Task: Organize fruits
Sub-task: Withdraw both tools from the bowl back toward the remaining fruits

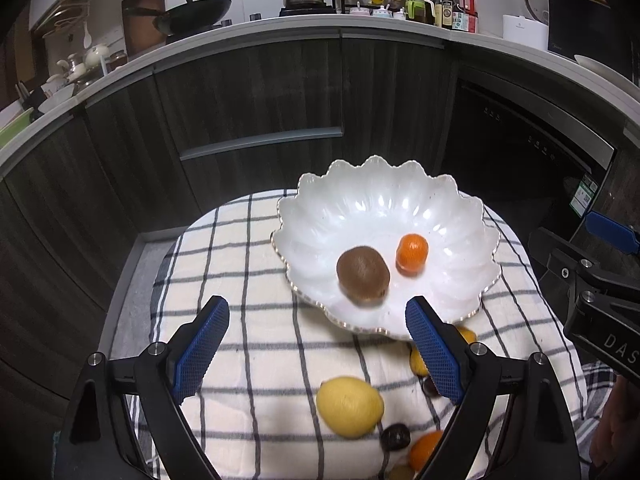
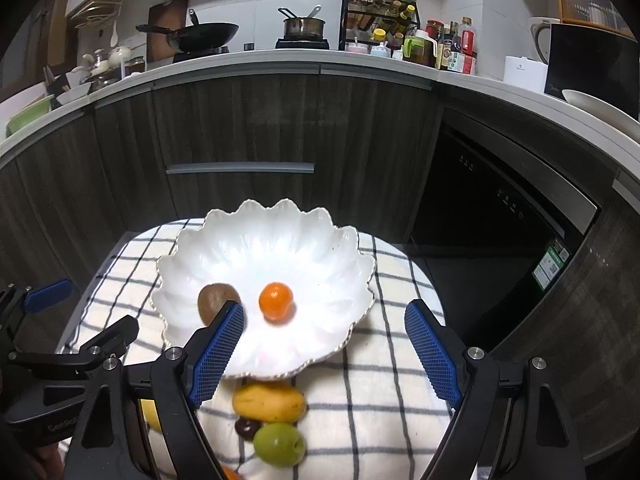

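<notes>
The white scalloped bowl point(image 1: 384, 216) sits on a checked cloth point(image 1: 240, 264) and already holds 2 fruits: a brown kiwi point(image 1: 363, 274) toward the near left of its floor and a small orange mandarin point(image 1: 412, 252) just beside it, the 2 apart by a narrow gap. The left gripper point(image 1: 318, 344) hovers over the cloth in front of the bowl with its blue pads spread wide and nothing between them; the right gripper point(image 2: 324, 350) is likewise spread and empty, hanging over the bowl's near rim. The step in hand looks like the pause between placements, with both tools free to fetch the next piece. Several fruits wait on the cloth nearer the person: a yellow lemon point(image 1: 349, 406), a yellow mango point(image 2: 269, 402) close under the bowl's edge, a green fruit point(image 2: 279, 444), 2 dark round fruits point(image 1: 395, 437) and another orange point(image 1: 426, 449) partly hidden by a finger. The next move probably calls for lowering 1 gripper onto a near fruit; the lemon lies almost between the left pads' line, so it seems the easiest pick. Round skins may roll, so a centred squeeze matters.
</notes>
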Demonstrator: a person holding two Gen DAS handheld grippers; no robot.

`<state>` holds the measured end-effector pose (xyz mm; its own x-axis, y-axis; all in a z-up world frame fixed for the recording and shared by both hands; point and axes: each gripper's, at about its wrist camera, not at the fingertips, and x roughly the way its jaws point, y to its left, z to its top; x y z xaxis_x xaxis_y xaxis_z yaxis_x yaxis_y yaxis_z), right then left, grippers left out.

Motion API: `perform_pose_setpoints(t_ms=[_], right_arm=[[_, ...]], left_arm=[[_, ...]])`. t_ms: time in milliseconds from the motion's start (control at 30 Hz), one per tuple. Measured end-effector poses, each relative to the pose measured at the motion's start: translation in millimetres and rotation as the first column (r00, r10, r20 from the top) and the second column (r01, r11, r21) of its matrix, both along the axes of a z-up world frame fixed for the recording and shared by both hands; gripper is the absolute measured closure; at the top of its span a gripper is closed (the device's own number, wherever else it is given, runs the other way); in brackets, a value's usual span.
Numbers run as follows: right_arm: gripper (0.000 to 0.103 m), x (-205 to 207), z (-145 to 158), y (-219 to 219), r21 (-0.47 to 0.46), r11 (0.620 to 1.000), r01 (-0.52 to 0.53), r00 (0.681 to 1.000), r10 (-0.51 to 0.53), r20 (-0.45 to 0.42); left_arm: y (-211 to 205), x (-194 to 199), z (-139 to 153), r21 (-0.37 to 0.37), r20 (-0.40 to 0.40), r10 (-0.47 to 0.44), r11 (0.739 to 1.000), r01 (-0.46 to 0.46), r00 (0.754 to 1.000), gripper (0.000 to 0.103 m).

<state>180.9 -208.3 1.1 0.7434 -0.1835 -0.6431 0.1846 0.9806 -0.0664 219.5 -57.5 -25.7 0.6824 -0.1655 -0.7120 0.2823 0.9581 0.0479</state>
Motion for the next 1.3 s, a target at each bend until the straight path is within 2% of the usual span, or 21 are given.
perform_pose_setpoints(t_ms=[367,667,1300], right_arm=[[0.02,-31.8,-9.9,14.0,-0.008,1.0,-0.006,1.0,0.006,-0.014],[0.02,-51.3,-25.6,17.6,0.002,1.0,-0.01,0.999,0.01,-0.051],[0.02,-89.4,-64.5,23.0,0.032,0.999,0.019,0.991,-0.014,-0.136]], left_arm=[[12.8,-38.5,-14.4,0.014,-0.015,0.013,1.0,-0.013,1.0,0.013],[22.3,-63.9,-25.1,0.006,0.006,0.018,1.0,-0.018,1.0,0.013],[22.6,-98.3,-63.4,0.027,-0.071,-0.012,1.0,0.014,0.997,0.013]])
